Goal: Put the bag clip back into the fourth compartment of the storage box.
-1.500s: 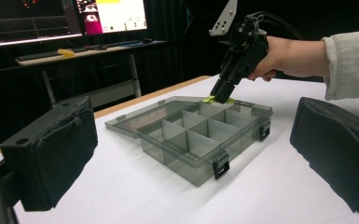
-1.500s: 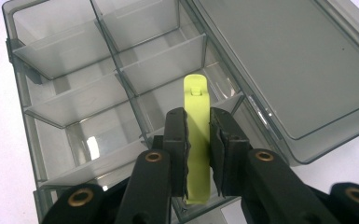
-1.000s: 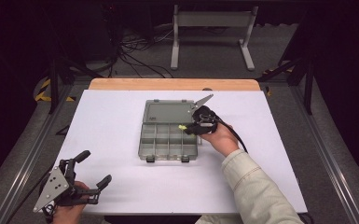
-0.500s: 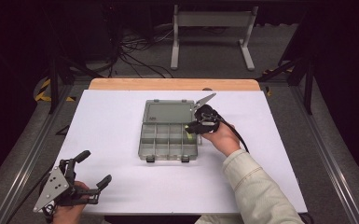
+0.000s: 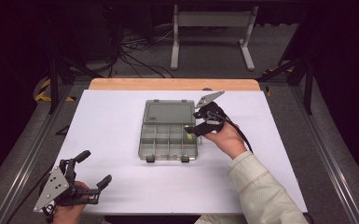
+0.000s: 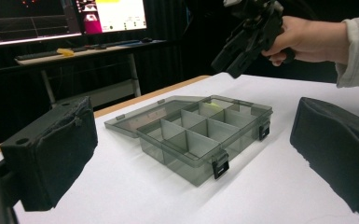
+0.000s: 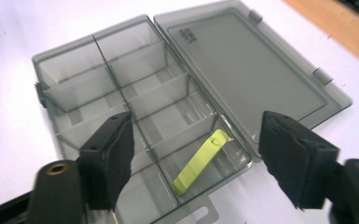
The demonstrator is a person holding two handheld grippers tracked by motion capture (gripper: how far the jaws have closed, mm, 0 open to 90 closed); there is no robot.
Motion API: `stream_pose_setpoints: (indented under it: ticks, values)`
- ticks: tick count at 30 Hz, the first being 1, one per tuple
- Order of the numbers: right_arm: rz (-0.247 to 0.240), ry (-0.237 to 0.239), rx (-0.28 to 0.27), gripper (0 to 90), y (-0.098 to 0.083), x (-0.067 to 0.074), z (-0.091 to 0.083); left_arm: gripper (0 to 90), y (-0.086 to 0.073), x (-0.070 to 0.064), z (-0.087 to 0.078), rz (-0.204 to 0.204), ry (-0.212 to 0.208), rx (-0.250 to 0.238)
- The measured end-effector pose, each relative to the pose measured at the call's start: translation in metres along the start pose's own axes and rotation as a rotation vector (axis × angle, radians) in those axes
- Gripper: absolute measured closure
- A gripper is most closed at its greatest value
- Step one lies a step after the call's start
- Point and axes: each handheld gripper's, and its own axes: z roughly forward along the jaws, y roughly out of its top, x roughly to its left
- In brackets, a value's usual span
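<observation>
Right gripper [image 7: 193, 161] wide open over yellow-green clip [image 7: 201, 162] in organizer box [image 5: 169, 135] | could nudge clip against divider | left gripper [image 5: 91, 171] open, near tabletop corner

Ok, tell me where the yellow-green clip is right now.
The clip lies in the open box, in the far right compartment next to the lid hinge, just below the open right claw in the high view.

Small embossed lettering stood on the open lid [image 7: 247, 70] of the organizer box [image 7: 135, 121], near its hinge edge, too small to read. No other text was legible.
</observation>
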Motion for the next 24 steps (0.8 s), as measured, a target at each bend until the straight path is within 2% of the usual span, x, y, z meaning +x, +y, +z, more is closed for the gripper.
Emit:
stream_pose_setpoints:
  ticks: [1, 6, 13, 24]
  values:
    - [0.0, 0.0, 0.0, 26.2, 0.0, 0.0, 0.0, 1.2, 0.0, 0.0, 0.0, 0.0, 0.0, 0.0]
    - [-0.02, -0.026, -0.072, 20.4, -0.001, 0.013, -0.029, 1.2, 0.0, 0.0, 0.0, -0.004, -0.002, 0.0]
    - [-0.026, -0.057, -0.147, 14.0, -0.009, 0.023, -0.058, 1.2, 0.0, 0.0, 0.0, -0.003, 0.003, -0.001]
    - [-0.015, -0.104, -0.22, 9.9, -0.03, 0.034, -0.092, 1.2, 0.0, 0.0, 0.0, -0.004, 0.006, -0.003]
